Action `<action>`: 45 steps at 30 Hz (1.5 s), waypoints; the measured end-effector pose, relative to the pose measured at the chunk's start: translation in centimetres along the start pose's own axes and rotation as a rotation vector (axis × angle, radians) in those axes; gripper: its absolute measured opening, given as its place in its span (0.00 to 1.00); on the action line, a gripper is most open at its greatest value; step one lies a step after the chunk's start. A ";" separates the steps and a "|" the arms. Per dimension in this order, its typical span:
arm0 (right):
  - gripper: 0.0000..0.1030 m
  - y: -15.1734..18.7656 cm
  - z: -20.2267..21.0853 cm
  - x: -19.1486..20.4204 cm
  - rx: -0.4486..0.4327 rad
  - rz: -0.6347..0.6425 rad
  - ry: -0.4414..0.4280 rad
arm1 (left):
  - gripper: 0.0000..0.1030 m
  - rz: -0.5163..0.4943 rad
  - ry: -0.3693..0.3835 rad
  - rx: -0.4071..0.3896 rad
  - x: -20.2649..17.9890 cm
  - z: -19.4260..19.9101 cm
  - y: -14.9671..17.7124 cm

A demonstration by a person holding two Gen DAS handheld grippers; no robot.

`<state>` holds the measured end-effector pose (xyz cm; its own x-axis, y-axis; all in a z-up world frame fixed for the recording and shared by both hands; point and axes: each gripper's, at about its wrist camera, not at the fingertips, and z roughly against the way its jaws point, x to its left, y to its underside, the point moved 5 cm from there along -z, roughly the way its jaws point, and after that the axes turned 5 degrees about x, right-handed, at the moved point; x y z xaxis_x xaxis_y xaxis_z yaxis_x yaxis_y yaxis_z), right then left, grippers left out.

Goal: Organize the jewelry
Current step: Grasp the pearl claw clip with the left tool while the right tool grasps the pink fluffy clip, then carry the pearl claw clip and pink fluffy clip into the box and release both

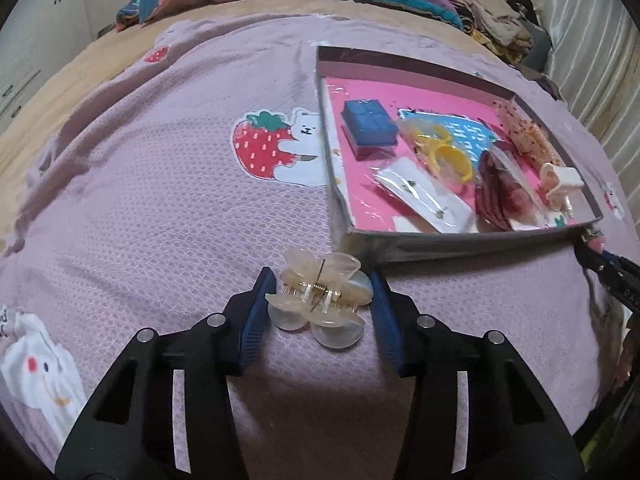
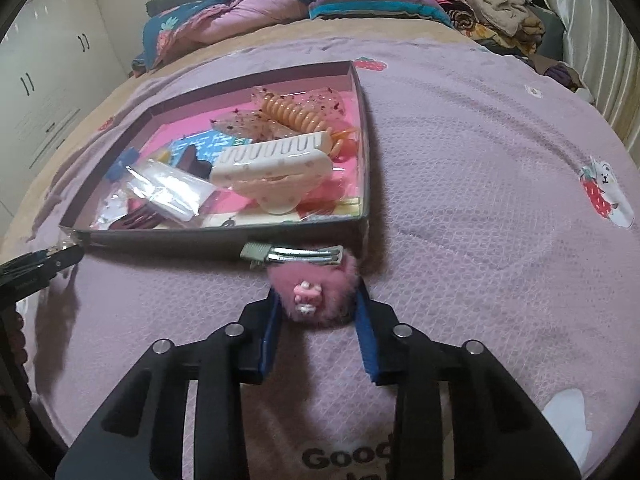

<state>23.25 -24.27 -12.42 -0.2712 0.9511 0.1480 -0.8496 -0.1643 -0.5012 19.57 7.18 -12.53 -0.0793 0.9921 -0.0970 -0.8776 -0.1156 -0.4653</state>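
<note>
Left jaws (image 1: 320, 300) clamping flower claw clip (image 1: 316, 300), blanket (image 2: 460, 160) reading "Good"

bedspread print: the dark letters "Good" (image 2: 347, 457) stand on the lilac bedspread (image 2: 480, 208) at the bottom edge of the right wrist view; a second line below them is cut off and cannot be read.
gripper marking: small pale letters (image 1: 631, 293) stand on the black arm of the other gripper at the right edge of the left wrist view; too blurred to read.
blue card in the box: white marks (image 1: 466, 130), no letters legible.
</note>
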 end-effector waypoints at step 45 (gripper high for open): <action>0.30 -1.6 11.5 8.1 -0.161 0.177 -0.168 | 0.38 -0.101 0.156 -0.161 -6.6 10.7 -3.7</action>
<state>17.19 -19.28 -0.57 -0.4912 0.8526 0.1782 -0.7031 -0.2674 -0.6589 18.28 1.57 -0.74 0.0899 0.9811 -0.1715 -0.7896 -0.0347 -0.6126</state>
